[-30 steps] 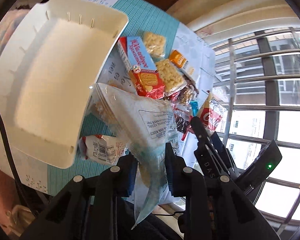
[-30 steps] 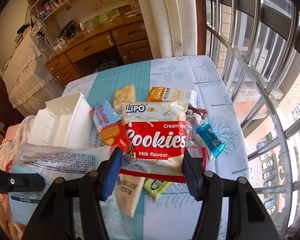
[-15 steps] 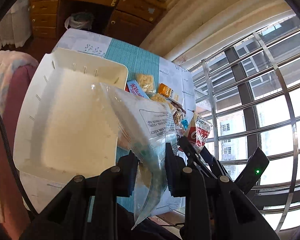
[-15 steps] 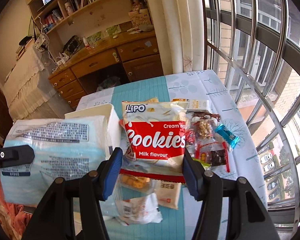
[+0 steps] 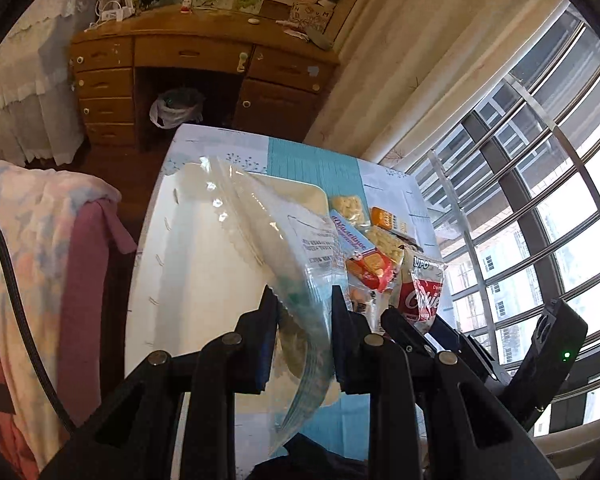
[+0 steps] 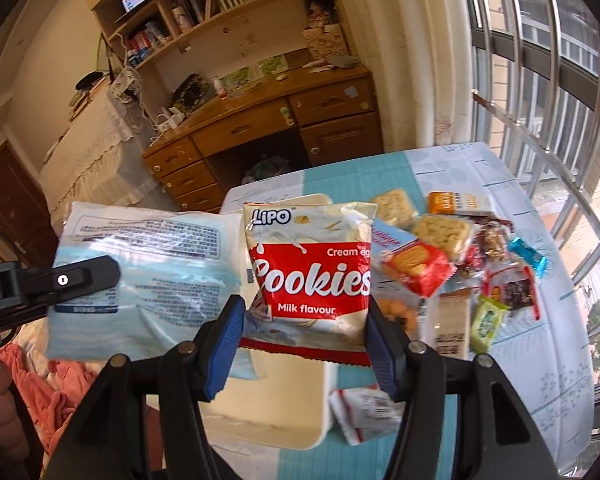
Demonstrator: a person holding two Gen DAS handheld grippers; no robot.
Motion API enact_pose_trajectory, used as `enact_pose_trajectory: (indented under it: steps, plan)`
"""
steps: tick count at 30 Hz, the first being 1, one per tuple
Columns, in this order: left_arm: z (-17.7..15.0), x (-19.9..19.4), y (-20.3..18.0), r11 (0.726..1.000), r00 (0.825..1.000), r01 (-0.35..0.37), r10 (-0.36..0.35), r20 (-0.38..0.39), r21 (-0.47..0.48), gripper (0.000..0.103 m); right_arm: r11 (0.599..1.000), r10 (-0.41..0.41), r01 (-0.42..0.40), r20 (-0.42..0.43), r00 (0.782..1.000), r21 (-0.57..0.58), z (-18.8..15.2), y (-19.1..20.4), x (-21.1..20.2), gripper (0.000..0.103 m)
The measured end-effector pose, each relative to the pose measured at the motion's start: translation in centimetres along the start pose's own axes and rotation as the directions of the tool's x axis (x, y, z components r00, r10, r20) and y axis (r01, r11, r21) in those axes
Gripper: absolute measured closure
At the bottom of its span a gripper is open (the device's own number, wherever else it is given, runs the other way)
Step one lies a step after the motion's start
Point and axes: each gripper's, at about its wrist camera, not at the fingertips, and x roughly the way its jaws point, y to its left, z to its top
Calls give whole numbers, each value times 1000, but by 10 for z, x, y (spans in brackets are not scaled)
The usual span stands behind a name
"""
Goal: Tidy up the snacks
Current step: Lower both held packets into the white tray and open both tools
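My left gripper is shut on a clear and pale blue snack bag, held in the air over the white bin. The same bag shows in the right wrist view with the left gripper's finger across it. My right gripper is shut on a red and white Lipo cookies bag, lifted above the bin. That cookies bag hangs to the right in the left wrist view. Several loose snacks lie on the table to the right of the bin.
The table carries a white and teal cloth. A small white wrapped snack lies by the bin's near corner. A wooden desk stands beyond the table, window bars to the right, and a pink blanket on the left.
Both grippers have risen and drawn back with their bags. The table and bin look smaller and farther away, and the desk has come into view. The left gripper has rolled.
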Motion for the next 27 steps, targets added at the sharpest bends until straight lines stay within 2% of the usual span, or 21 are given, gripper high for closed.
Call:
enact_pose_trajectory:
  steps: [7,12,14,16,17,22,27]
  plan:
    - [-5,4,25,994,995,-101,100,18,47,81,997,57,-59,-32,998,-56,-9,35,15,44]
    - [-4,8,30,991,991,-132,132,10,30,80,993,79,-84,-62,995,-87,-9,47,21,44]
    - [-3,6,27,986,987,-160,160,22,34,73,992,77,-84,-76,994,-92,-6,49,24,43]
    - [-2,6,26,980,980,-197,196,18,34,60,992,75,-85,-104,992,-89,-4,48,30,42]
    - [-3,6,27,978,979,-205,205,15,28,60,993,75,-85,-116,990,-84,-4,48,32,41]
    - [-5,1,28,977,977,-211,211,16,7,55,993,75,-85,-119,990,-78,-4,44,29,23]
    - [-8,0,21,974,974,-224,224,20,19,54,993,90,-98,-117,989,-72,-5,43,25,22]
